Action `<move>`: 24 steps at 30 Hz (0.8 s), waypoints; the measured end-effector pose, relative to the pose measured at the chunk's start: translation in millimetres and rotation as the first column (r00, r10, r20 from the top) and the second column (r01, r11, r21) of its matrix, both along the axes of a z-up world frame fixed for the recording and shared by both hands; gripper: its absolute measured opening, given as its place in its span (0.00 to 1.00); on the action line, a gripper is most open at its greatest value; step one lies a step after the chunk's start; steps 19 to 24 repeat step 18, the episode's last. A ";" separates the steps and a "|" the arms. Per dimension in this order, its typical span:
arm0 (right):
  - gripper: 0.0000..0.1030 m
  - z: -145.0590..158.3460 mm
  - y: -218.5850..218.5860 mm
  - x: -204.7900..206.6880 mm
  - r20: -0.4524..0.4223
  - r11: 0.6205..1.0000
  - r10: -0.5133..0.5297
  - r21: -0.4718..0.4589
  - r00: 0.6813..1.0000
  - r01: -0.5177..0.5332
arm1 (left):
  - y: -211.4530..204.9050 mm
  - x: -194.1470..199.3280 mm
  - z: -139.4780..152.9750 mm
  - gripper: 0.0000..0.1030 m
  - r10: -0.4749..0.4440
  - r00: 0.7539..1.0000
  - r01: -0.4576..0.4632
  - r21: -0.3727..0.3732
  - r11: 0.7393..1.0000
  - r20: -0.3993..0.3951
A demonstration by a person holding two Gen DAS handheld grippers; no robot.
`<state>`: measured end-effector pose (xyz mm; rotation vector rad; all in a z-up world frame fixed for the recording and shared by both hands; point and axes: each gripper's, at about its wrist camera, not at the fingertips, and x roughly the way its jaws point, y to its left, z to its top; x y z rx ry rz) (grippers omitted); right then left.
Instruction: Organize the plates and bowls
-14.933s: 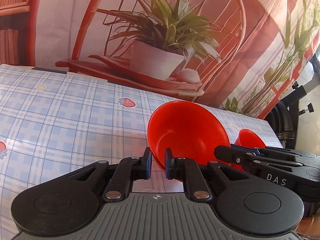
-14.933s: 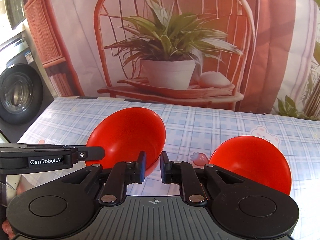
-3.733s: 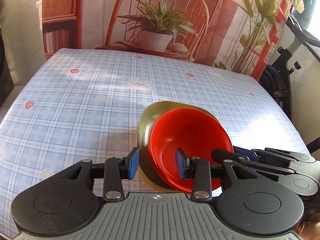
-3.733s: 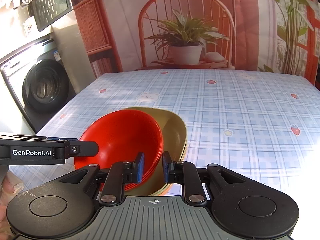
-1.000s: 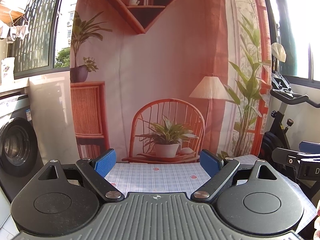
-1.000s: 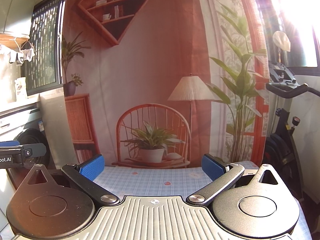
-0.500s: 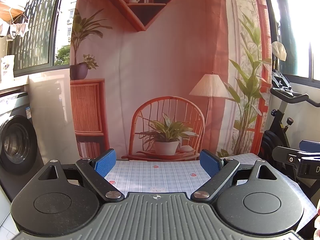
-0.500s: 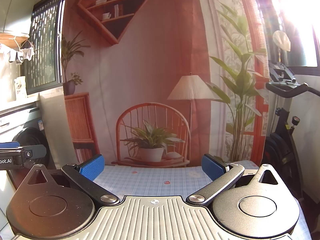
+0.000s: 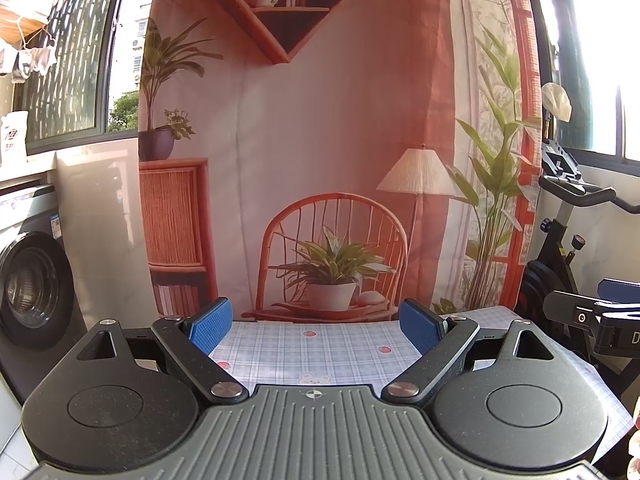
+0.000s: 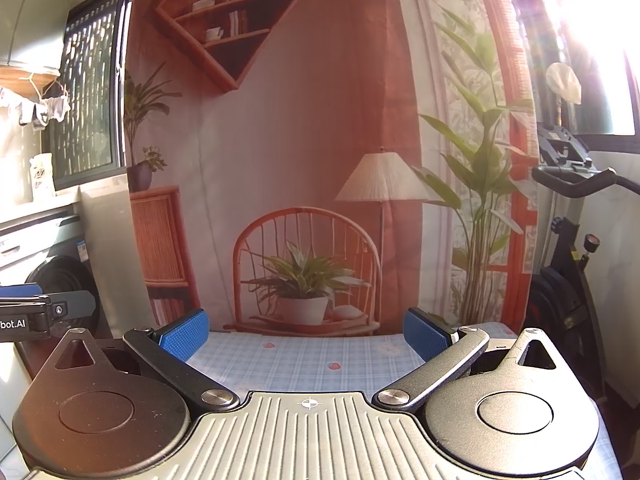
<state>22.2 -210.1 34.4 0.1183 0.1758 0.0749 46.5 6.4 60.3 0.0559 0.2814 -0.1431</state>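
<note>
The tabletop [image 9: 320, 348] now fills little of either view, both tools having lifted level from the stacked bowls and plate (out of sight below); left tool [image 9: 318, 324] and right tool [image 10: 306, 334] gape wide, empty; stacking looks finished.

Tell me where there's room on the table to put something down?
The far end of the checked tablecloth is bare, from between the open left gripper to the backdrop. The open right gripper shows the same. Nearer table is hidden behind the grippers.
</note>
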 end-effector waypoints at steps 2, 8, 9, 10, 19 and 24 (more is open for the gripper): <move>1.00 -0.3 0.2 -0.7 -0.001 1.000 -0.001 0.001 1.000 0.001 | -0.4 -1.0 -0.3 0.89 -0.001 1.000 0.001 0.004 1.000 0.003; 1.00 0.2 -0.2 -0.4 -0.001 1.000 0.000 0.001 1.000 0.000 | 2.5 0.7 -0.7 0.89 -0.004 1.000 0.004 0.002 1.000 0.000; 1.00 0.3 -0.1 -0.2 -0.001 1.000 0.000 0.001 1.000 0.000 | 2.6 0.8 -0.9 0.89 -0.004 1.000 0.004 0.003 1.000 0.000; 1.00 0.4 -0.8 0.3 -0.002 1.000 0.001 0.000 1.000 -0.001 | 3.1 1.5 -0.8 0.89 -0.005 1.000 0.005 0.004 1.000 -0.001; 1.00 -0.4 0.8 0.7 -0.004 1.000 0.001 0.000 1.000 -0.001 | 6.0 2.0 -1.0 0.89 -0.012 1.000 0.012 0.000 1.000 0.000; 1.00 -0.4 0.8 0.7 -0.004 1.000 0.001 0.000 1.000 -0.001 | 6.0 2.0 -1.0 0.89 -0.012 1.000 0.012 0.000 1.000 0.000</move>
